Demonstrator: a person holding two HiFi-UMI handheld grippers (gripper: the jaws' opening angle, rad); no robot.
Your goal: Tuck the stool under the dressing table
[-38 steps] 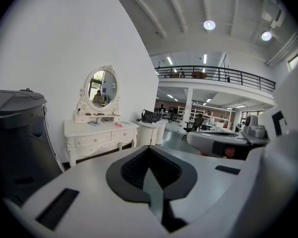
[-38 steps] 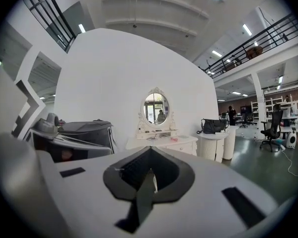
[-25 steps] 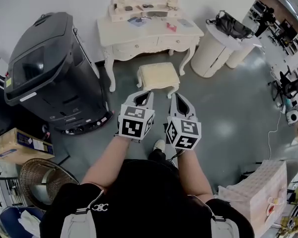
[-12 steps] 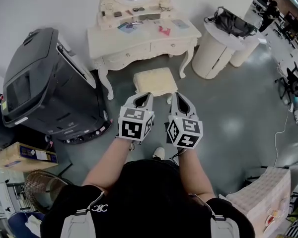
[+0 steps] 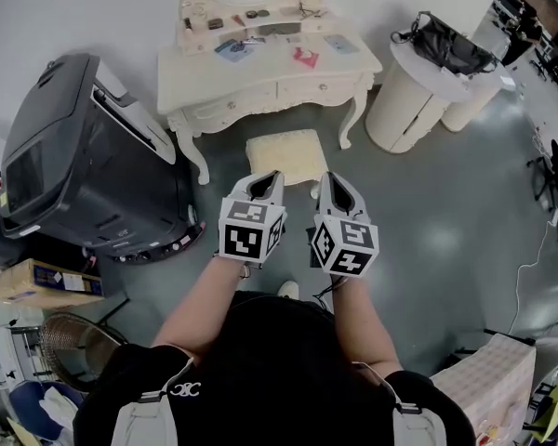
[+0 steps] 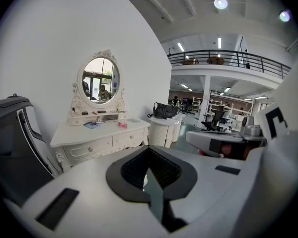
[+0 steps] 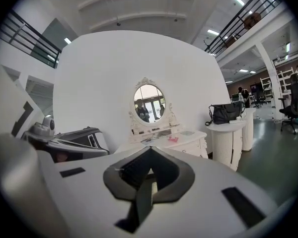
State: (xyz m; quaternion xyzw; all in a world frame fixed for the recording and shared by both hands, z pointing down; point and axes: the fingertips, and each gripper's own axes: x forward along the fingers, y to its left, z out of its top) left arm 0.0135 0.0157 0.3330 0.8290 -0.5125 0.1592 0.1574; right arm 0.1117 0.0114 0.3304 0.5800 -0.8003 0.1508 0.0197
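The cream-white dressing table of carved wood (image 5: 270, 82) stands against the pale wall. It has curved legs, two shallow drawers with round knobs, and an oval mirror in a scrolled frame (image 6: 100, 80) above a small shelf. Its worktop carries a few small flat things, one blue (image 5: 234, 49) and one pink (image 5: 305, 57).

The square stool with a padded, cream, lightly textured seat (image 5: 284, 154) sits on the glossy grey floor (image 5: 428, 230) just in front of the table. It stands between the two front legs, its far edge near the drawer front. The whole seat is in view, so it is not yet under the worktop.

The left gripper (image 5: 265, 182) and right gripper (image 5: 330, 186) are smooth grey shells, each bearing a cube of black-and-white square markers. They point toward the table, side by side. Seen from the head view, their tips lie at the stool's near edge, on the side away from the table; whether they press on it I cannot tell. Each gripper's own view shows its ribbed black jaws brought together at the tips, with nothing held between them.

Left of the table stands a large dark grey machine of moulded plastic (image 5: 74, 165). Right of the table is a white ribbed cylindrical stand (image 5: 405, 100) with a black handbag (image 5: 442, 49) on top.
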